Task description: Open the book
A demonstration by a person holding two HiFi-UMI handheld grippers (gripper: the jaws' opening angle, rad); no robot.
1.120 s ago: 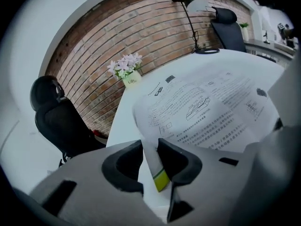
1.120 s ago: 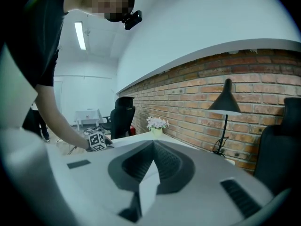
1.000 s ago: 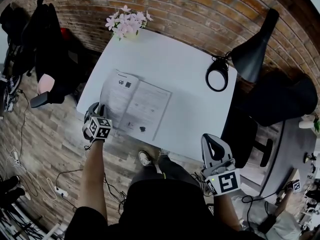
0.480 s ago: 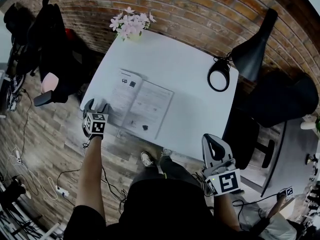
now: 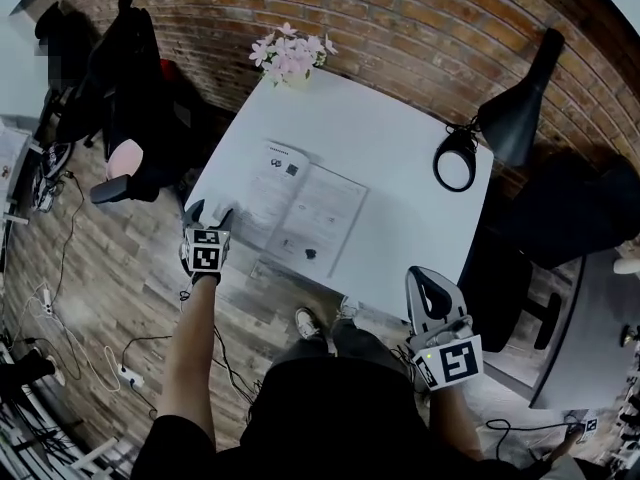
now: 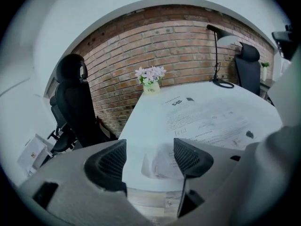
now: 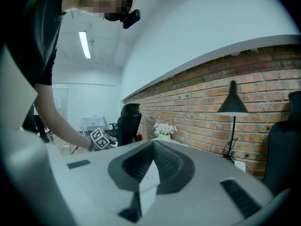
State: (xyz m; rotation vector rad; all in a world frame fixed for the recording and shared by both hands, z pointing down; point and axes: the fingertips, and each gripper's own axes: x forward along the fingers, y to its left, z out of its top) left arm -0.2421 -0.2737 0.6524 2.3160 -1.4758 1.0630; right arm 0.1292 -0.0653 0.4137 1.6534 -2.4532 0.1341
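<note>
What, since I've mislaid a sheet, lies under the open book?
The open book lies flat on the white table, whose bare top shows beside it. Whatever might sit beneath its pages is covered and cannot be seen.

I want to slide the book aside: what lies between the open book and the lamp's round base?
Nothing: in the head view only bare white table separates the book from the lamp base.

The book (image 5: pixel 305 213) lies open by the table's (image 5: pixel 400 138) near edge. The left tool (image 5: pixel 209 211) hangs at the table's left corner, its jaws just opened with nothing between them. The right tool (image 5: pixel 425 280) is below the near edge.
</note>
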